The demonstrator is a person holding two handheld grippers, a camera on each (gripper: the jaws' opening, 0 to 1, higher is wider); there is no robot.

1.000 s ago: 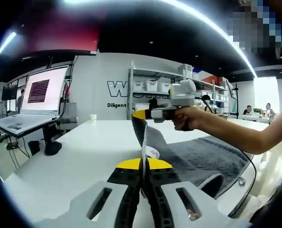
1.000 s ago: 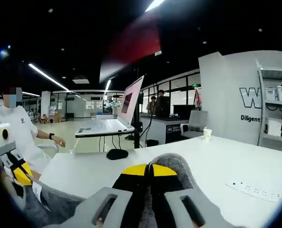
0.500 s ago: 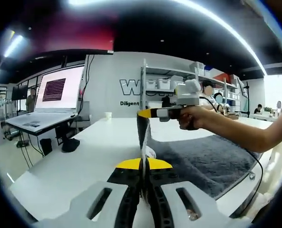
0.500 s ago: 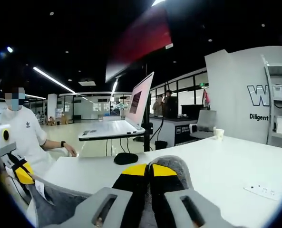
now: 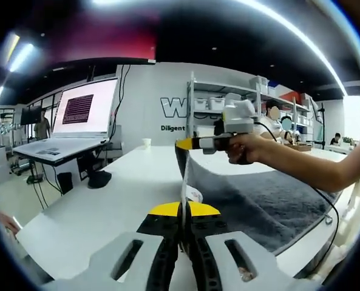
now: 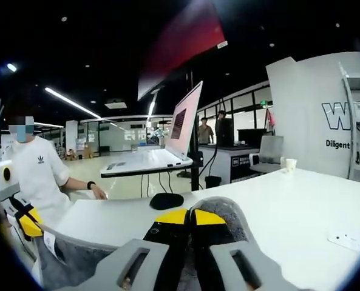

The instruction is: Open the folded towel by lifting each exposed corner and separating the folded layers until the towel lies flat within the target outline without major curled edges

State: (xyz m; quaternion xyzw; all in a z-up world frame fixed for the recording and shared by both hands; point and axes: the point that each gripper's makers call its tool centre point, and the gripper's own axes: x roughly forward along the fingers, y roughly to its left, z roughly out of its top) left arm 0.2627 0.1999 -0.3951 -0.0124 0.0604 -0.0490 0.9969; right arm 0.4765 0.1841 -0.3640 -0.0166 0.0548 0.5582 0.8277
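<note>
Gripping towel [image 5: 258, 200] (both grippers clamped)

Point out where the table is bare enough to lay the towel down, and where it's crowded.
Bare white table lies between the held-up towel and the laptop side, up to the paper cup. In the right gripper view a small white thing lies on the open tabletop. Crowded: where the left gripper and right gripper clamp the towel.

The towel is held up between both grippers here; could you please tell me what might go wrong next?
1. The left gripper pinches only a thin edge of the towel, so it may slip free.
2. The towel hangs over the white table edge nearest the person, so it could slide off when released.
</note>
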